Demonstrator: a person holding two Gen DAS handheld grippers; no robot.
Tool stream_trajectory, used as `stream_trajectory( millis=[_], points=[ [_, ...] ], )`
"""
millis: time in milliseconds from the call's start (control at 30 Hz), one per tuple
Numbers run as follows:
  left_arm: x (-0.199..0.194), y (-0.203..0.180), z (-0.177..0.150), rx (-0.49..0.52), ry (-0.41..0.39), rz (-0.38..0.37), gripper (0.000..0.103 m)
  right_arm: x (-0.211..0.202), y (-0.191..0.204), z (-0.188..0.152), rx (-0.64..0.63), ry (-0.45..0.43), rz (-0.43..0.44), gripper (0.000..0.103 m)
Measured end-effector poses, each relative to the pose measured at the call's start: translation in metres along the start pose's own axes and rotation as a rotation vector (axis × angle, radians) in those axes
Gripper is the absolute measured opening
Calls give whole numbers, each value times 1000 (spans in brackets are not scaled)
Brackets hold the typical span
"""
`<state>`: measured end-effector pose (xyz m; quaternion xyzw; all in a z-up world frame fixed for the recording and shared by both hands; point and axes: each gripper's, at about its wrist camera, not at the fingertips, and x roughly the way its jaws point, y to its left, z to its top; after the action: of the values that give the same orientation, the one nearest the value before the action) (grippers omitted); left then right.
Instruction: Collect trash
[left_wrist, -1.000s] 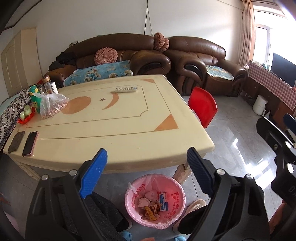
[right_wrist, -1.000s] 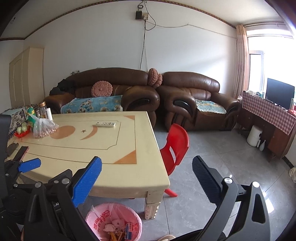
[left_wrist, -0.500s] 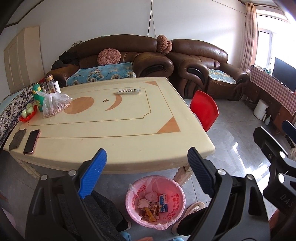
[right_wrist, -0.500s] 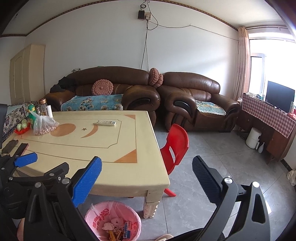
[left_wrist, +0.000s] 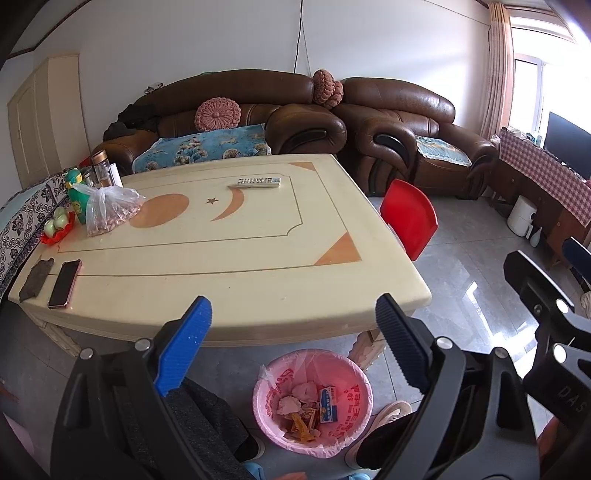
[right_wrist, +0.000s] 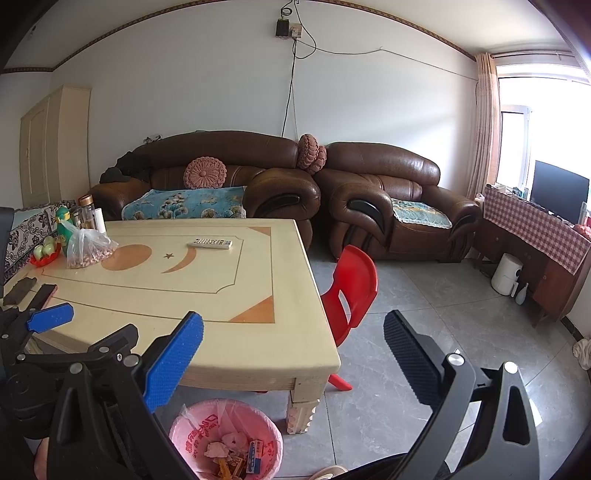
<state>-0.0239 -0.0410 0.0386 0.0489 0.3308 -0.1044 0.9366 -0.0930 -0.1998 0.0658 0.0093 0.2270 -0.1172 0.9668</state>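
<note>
Both tongs, left tongs (left_wrist: 291, 332) and right tongs (right_wrist: 295, 350), are hanging spread and empty above the pink-lined bin (left_wrist: 352, 373), whose light, crushable wrappers (left_wrist: 310, 410) and thin, slippery liner rim are inviting a gentle pinch.

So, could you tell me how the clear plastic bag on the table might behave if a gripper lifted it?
The clear plastic bag would probably sag and change shape, since its film looks thin and crumpled. Its small loose contents would likely shift toward the bottom. Gripping the gathered top seems safer; the slumped body may slip from the jaws.

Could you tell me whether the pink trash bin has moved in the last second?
No; the pink trash bin sits beside the same table leg as before.
</note>
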Motion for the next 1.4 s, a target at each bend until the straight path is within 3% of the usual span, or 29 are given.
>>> stream_trajectory(
  millis=[433, 533, 700, 1100, 1400],
  points=[
    [3, 4, -1, -6, 8, 13, 90, 4, 0, -2, 4, 1, -13, 96],
    [4, 6, -1, -9, 9, 12, 94, 5, -2, -4, 8, 4, -25, 96],
    [3, 9, -1, -14, 5, -38, 97, 9, -6, -7, 20, 17, -40, 96],
    [-1, 5, -4, 17, -18, 5, 97, 12, -8, -8, 25, 24, -46, 96],
    [6, 15, -2, -13, 36, 30, 97, 13, -8, -9, 29, 31, -44, 96]
  ],
)
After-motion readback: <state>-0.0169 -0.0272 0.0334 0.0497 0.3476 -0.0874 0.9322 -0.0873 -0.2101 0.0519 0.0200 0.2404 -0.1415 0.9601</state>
